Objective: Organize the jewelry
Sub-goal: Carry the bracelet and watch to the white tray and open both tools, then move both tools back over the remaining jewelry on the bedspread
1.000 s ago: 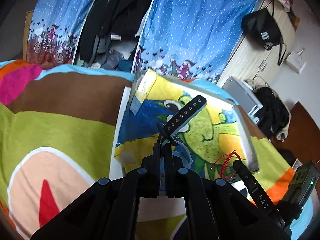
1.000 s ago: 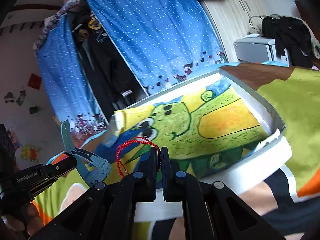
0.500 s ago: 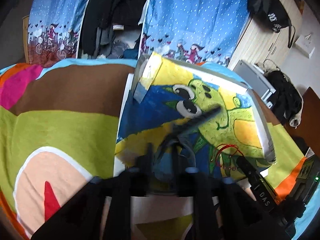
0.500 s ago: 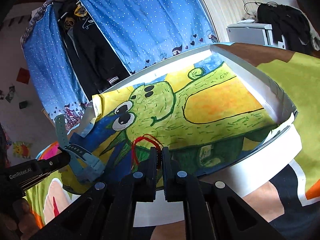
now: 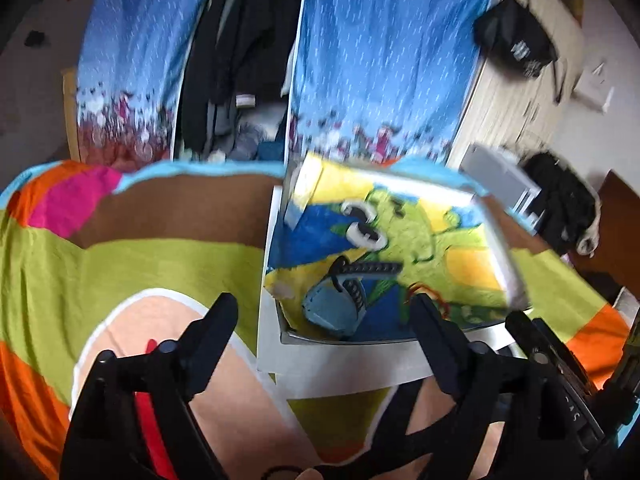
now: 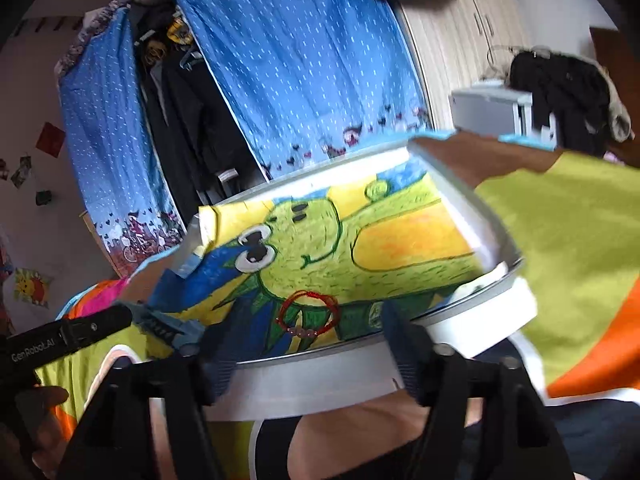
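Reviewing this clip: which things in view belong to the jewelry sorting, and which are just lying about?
Job:
- blue watch with black strap, in the box
- red string bracelet with beads, in the box
- white box lined with a green cartoon drawing
- left gripper and right gripper, opening

Lying about:
- colourful bedspread
- blue dotted curtains
- black bag

Your blue watch (image 5: 334, 304) lies curled in the white box (image 5: 340, 354) at its seven o'clock corner, dark strap (image 5: 370, 267) stretched toward three; the red cord bracelet (image 6: 308, 314) lies flat at five.

box rim (image 6: 496, 236) walls tray, top open
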Motion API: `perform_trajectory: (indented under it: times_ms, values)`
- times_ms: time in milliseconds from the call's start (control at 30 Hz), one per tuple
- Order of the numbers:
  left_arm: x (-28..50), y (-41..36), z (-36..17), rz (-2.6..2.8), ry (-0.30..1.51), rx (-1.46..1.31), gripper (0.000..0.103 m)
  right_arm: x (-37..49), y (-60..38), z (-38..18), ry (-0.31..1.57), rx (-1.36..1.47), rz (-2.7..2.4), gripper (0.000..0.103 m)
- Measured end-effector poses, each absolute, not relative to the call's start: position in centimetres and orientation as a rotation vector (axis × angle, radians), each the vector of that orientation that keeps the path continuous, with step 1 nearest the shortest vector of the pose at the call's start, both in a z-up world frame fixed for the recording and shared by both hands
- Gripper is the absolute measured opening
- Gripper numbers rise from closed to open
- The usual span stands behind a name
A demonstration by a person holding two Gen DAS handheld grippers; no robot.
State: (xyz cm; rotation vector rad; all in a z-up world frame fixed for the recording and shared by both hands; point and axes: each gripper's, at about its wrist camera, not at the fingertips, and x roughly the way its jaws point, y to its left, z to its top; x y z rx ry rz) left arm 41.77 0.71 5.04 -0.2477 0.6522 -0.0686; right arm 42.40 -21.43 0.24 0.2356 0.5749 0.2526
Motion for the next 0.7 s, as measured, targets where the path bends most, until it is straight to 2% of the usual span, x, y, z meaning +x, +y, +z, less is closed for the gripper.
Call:
perform_trajectory:
  times_ms: [167, 233, 367, 700]
  values:
    - [37.2, 0.3, 7.3, -0.080, 0.562, -0.200, 0.089, 38.4, -22.5, 3.0, 0.486, 0.233, 0.287, 0.088]
    - [35.6, 0.2, 8.0, -0.078, 0.539, -0.187, 0.099, 36.8, -22.9, 3.9, 0.456, 0.235, 0.292, 0.094]
    - [31.7, 0.1, 9.1, -0.075, 0.475, -0.163, 0.099, 33.1, -23.7, 5.6, 0.396, 0.234, 0.310, 0.102]
    - [22.5, 0.7, 8.6, -0.090, 0.427, -0.120, 0.099, 23.9, -23.9, 7.1, 0.295, 0.118, 0.305, 0.103]
